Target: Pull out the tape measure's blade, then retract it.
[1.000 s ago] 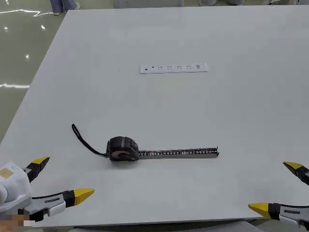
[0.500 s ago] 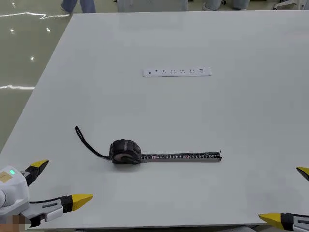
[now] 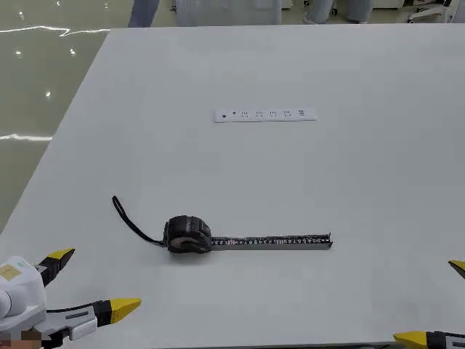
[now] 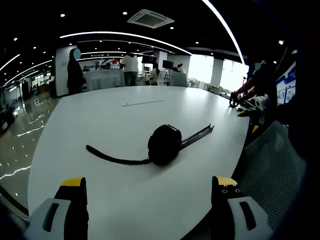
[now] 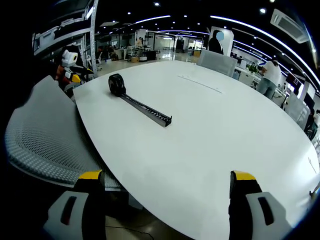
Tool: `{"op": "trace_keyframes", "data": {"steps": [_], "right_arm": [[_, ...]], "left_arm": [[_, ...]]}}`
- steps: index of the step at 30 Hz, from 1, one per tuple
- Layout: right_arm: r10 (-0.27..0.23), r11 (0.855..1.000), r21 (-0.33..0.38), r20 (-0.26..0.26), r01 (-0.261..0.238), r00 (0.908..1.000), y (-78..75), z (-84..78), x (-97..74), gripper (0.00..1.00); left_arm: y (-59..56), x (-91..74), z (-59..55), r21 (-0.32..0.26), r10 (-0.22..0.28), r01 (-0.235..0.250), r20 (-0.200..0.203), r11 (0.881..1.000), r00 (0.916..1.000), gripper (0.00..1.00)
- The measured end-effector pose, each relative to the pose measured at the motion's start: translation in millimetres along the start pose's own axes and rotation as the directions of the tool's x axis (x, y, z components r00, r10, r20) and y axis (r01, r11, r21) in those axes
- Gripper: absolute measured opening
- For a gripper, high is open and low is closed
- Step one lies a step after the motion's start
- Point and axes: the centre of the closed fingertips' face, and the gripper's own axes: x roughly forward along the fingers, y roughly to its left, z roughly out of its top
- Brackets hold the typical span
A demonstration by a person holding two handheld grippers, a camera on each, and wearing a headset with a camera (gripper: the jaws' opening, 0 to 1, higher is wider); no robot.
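A black tape measure [image 3: 187, 235] lies on the white table [image 3: 290, 174], its blade [image 3: 272, 241] pulled out to the right and lying flat. A black wrist strap [image 3: 131, 222] trails off to its left. My left gripper [image 3: 91, 282] hovers open at the near left edge, short of the case [image 4: 165, 144], which sits ahead between its yellow fingertips [image 4: 74, 182]. My right gripper [image 3: 443, 305] stands open at the near right corner, well away from the blade's hooked end [image 5: 167, 120]. The case [image 5: 117, 84] lies far off in the right gripper view.
A white power strip [image 3: 265, 115] lies flat further back on the table. A grey mesh chair [image 5: 45, 145] stands just off the near table edge. Several people stand beyond the table's far side [image 4: 131, 65].
The head view has tilted, so everything sits slightly lower in the picture. Both grippers have slipped back toward the near edge. The tape measure and its blade have not moved.
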Motion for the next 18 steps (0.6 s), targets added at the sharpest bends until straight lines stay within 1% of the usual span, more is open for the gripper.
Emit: {"op": "trace_keyframes", "data": {"steps": [5,7,8,9,11,13,14,18], "right_arm": [[0.001,1.000,-0.008,-0.005,-0.001,1.0000,2.4,-0.4,0.5,1.00],[-0.002,1.000,-0.003,-0.005,0.002,1.0000,2.7,0.7,-0.2,1.00],[-0.003,1.000,-0.003,-0.003,0.003,1.0000,2.5,1.5,-0.7,1.00],[-0.007,1.000,-0.004,0.000,0.007,1.0000,1.6,3.0,-1.5,1.00],[-0.008,1.000,-0.008,0.000,0.008,1.0000,-0.1,4.4,-1.6,1.00],[-0.009,1.000,-0.011,0.001,0.009,1.0000,-2.5,6.7,-1.4,1.00],[-0.010,1.000,-0.015,0.002,0.010,0.9999,-4.3,8.4,-1.0,1.00],[-0.012,1.000,-0.023,0.007,0.012,0.9999,-8.1,15.3,0.3,1.00]], "left_arm": [[-1.2,1.3,-1.1,-0.001,0.003,-0.003,-0.007,1.000,1.0000,1.00],[-2.3,3.0,-1.4,-0.022,0.012,-0.012,-0.020,1.000,0.9997,1.00],[-3.5,3.8,0.1,-0.028,0.014,-0.015,-0.021,0.999,0.9997,1.00],[-5.4,4.9,4.2,-0.032,0.018,-0.019,-0.012,0.999,0.9998,1.00],[-8.7,7.3,8.7,-0.040,0.020,-0.020,-0.007,0.999,0.9998,1.00],[-14.8,11.2,15.8,-0.042,0.015,-0.015,0.000,0.999,0.9999,1.00],[-18.2,14.4,19.5,-0.040,0.014,-0.014,0.000,0.999,0.9999,1.00],[-25.4,22.2,30.1,-0.045,0.016,-0.016,0.001,0.999,0.9999,1.00]]}}
